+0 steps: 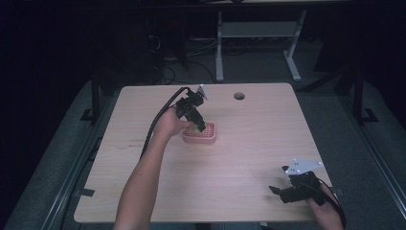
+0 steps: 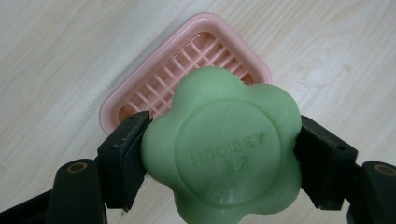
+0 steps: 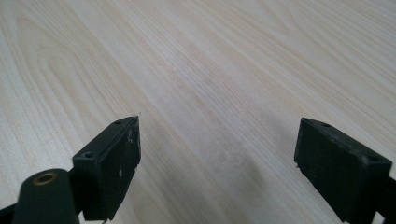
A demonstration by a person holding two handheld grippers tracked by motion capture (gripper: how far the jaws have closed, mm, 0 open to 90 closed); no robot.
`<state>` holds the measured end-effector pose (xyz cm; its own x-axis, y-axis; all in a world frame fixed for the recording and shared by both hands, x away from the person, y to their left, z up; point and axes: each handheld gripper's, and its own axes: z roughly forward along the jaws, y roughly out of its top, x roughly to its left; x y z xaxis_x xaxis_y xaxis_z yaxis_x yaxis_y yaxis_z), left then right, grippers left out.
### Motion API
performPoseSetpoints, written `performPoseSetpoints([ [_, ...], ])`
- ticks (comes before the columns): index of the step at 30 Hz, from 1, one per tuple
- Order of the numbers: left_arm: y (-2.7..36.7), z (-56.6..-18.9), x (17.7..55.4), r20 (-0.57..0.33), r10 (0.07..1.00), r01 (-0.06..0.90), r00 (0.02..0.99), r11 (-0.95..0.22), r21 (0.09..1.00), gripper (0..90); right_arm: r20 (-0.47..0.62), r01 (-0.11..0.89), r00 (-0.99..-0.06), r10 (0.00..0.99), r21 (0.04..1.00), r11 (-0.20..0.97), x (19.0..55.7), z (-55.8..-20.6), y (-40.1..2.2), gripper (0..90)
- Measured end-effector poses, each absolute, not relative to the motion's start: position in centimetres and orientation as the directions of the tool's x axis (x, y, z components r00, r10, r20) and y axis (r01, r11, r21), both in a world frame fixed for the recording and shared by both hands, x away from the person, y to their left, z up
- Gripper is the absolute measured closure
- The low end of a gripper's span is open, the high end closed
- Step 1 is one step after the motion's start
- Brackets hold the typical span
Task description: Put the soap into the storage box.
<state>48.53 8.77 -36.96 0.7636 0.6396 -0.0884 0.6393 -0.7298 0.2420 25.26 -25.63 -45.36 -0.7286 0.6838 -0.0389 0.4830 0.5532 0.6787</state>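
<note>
A green flower-shaped soap bar (image 2: 224, 149) with raised lettering is clamped between the two black jaws of my left gripper (image 2: 219, 158). It hangs just above a pink slatted soap dish (image 2: 154, 79). In the high view the left gripper (image 1: 196, 125) tilts down over the near left edge of the pink soap dish (image 1: 206, 136) at the table's middle, with a bit of the green soap (image 1: 193, 128) showing. My right gripper (image 1: 277, 191) stands open near the front right corner, over bare wood, and its jaws (image 3: 217, 163) hold nothing.
The light wooden table (image 1: 239, 158) has a round cable hole (image 1: 239, 96) near its far edge. Beyond the table, white desk legs (image 1: 219, 48) stand on a dark floor.
</note>
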Motion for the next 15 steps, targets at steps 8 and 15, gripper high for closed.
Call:
performPoseSetpoints([
  [8,8.3,-38.3,49.2,-0.089,0.643,0.645,0.761,-0.733,0.216,26.3,-0.054,0.460,-0.737,0.673,0.690,0.559,25.3,-45.3,-25.6,14.0],
  [15,8.2,-39.4,49.9,-0.088,0.660,0.662,0.746,-0.722,0.200,26.3,-0.041,0.478,-0.729,0.683,0.684,0.552,25.2,-45.3,-25.6,14.0],
])
